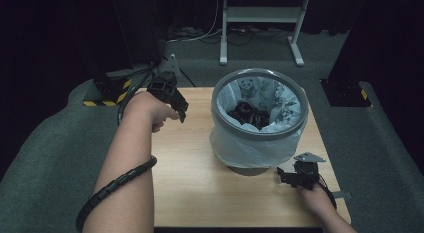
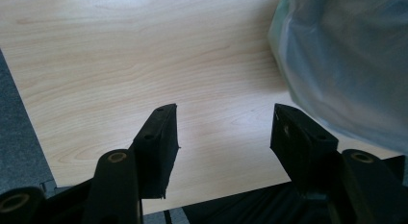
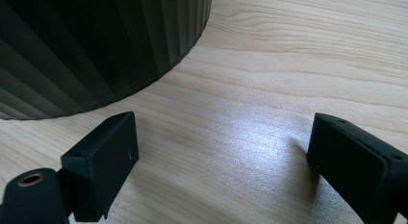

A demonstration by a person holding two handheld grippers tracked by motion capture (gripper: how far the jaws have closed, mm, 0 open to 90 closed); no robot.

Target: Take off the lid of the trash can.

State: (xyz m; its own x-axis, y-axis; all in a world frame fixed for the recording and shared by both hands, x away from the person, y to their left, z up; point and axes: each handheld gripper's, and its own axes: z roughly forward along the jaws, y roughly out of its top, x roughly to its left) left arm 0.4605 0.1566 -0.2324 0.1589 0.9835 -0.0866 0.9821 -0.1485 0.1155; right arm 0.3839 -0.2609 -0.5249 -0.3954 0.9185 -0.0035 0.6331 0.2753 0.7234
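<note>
Nearest the person, the right gripper is seen low over the near right corner of the wooden table, held in the right hand. Its jaws are spread wide with nothing between them — in the right gripper view only bare wood lies in the gap. Just ahead of these jaws and to their left, the ribbed dark wall of the waste bin is shown; no contact is made with it.

Farther off, the left gripper is held above the far left part of the table by the left hand, its jaws pointed down. In the left gripper view the jaws are seen partly open — narrower than those of the right — and empty, with plain tabletop beneath them. To their right, close beside the right jaw but apart from it, the translucent liner bag is seen.

The waste bin stands between the two grippers, toward the table's far right. Its grey rim clamps the panda-printed liner, and dark objects lie inside, too dim to be identified.
</note>
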